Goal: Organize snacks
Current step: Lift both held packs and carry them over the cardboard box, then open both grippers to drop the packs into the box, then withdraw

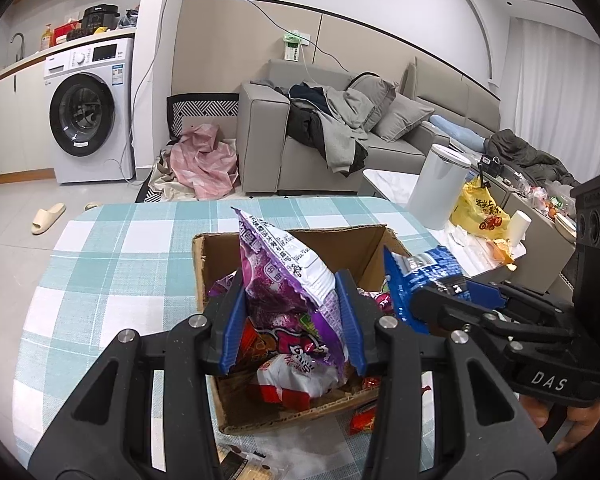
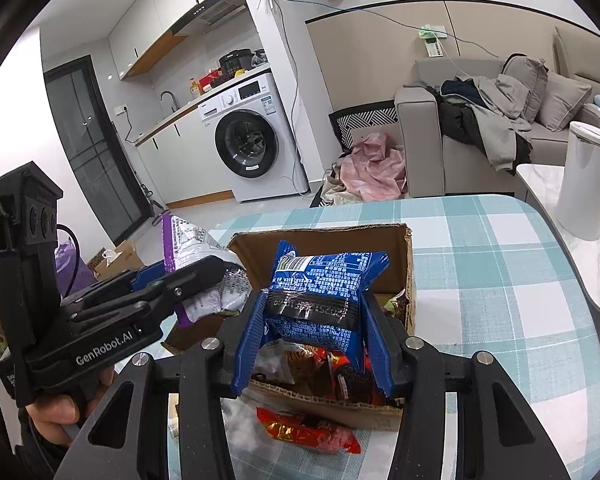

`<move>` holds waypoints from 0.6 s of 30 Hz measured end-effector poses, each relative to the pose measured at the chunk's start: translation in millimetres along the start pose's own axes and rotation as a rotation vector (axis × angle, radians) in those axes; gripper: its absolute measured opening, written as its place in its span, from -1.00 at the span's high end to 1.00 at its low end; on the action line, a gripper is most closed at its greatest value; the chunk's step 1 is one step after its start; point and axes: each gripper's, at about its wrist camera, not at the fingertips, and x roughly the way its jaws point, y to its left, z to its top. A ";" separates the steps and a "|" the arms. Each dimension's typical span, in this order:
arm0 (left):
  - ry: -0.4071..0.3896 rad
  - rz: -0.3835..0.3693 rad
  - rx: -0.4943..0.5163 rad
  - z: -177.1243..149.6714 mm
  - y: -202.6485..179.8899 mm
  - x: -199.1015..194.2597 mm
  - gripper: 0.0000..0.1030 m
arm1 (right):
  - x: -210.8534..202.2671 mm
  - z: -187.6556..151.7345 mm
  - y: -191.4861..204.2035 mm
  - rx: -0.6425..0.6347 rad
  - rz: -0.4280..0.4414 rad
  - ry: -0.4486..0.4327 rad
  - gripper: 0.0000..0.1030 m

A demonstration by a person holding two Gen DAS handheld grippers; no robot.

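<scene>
Left claw clamped narrow on purple snack bag, held over open cardboard box. Right claw pinched on blue snack packet, above same box on checked surface. Red packet lies outside box. Box contents partly hidden behind bags.

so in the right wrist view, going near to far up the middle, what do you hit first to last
red snack packet on the tablecloth → right gripper shut on the blue snack bag → cardboard box far wall → checked tablecloth → pink cloth on the floor
</scene>
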 end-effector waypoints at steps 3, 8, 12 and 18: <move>0.002 0.002 0.012 -2.8 -1.9 8.2 0.24 | 5.9 0.4 -1.3 0.003 0.001 0.010 0.07; 0.013 0.010 0.025 -8.0 -6.6 18.0 0.24 | 17.0 0.9 -4.5 0.011 -0.003 0.028 0.07; 0.026 0.015 0.035 -10.3 -8.2 30.4 0.24 | 25.4 0.1 -7.7 0.014 -0.008 0.045 0.07; 0.039 0.016 0.034 -10.3 -5.1 44.1 0.23 | 36.1 -0.4 -12.9 0.023 -0.007 0.067 0.07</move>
